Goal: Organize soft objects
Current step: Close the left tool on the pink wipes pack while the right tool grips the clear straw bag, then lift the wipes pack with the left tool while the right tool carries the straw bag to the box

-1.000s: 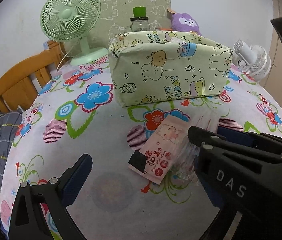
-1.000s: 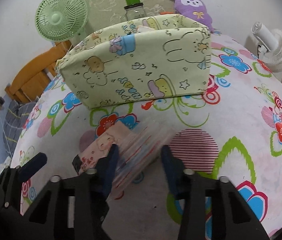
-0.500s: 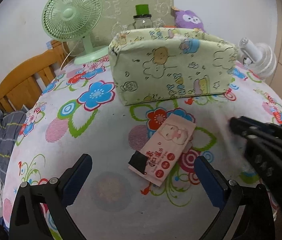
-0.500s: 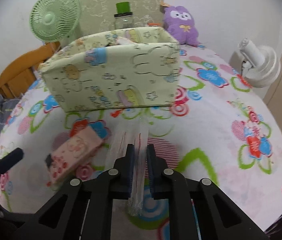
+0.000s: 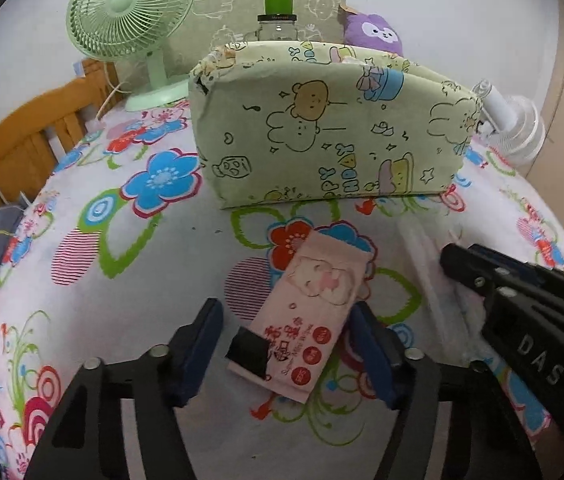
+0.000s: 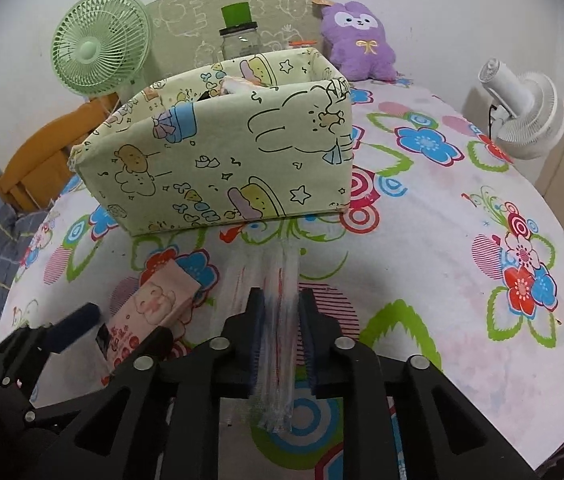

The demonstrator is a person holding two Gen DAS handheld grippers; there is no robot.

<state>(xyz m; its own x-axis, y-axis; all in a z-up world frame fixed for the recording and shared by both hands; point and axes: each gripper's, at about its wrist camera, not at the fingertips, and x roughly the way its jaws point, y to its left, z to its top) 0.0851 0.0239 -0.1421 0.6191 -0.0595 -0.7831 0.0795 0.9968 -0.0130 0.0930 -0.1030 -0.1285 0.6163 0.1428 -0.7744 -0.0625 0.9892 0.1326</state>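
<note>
A pink wet-wipes pack (image 5: 317, 304) lies on the flowered tablecloth (image 5: 130, 280) in front of the green cartoon-print fabric box (image 5: 321, 128). My left gripper (image 5: 283, 340) straddles the pack's near end and its jaws are closing. The right pad touches the pack's edge, while a gap remains at the left pad. My right gripper (image 6: 280, 304) is shut on a clear plastic packet (image 6: 280, 268), held on edge just above the cloth. In the right wrist view the pink pack (image 6: 154, 304) and left gripper (image 6: 118, 332) sit at lower left, below the box (image 6: 222, 160).
Behind the box stand a green desk fan (image 5: 130, 12), a glass jar with a green lid (image 6: 240, 36) and a purple plush toy (image 6: 357, 40). A white fan (image 6: 529, 116) is at the right edge. A wooden chair back (image 5: 22, 140) rises left of the round table.
My right gripper shut on the clear packet and turned it up on edge. My left gripper's jaws went from wide open to narrow around the pink pack.
</note>
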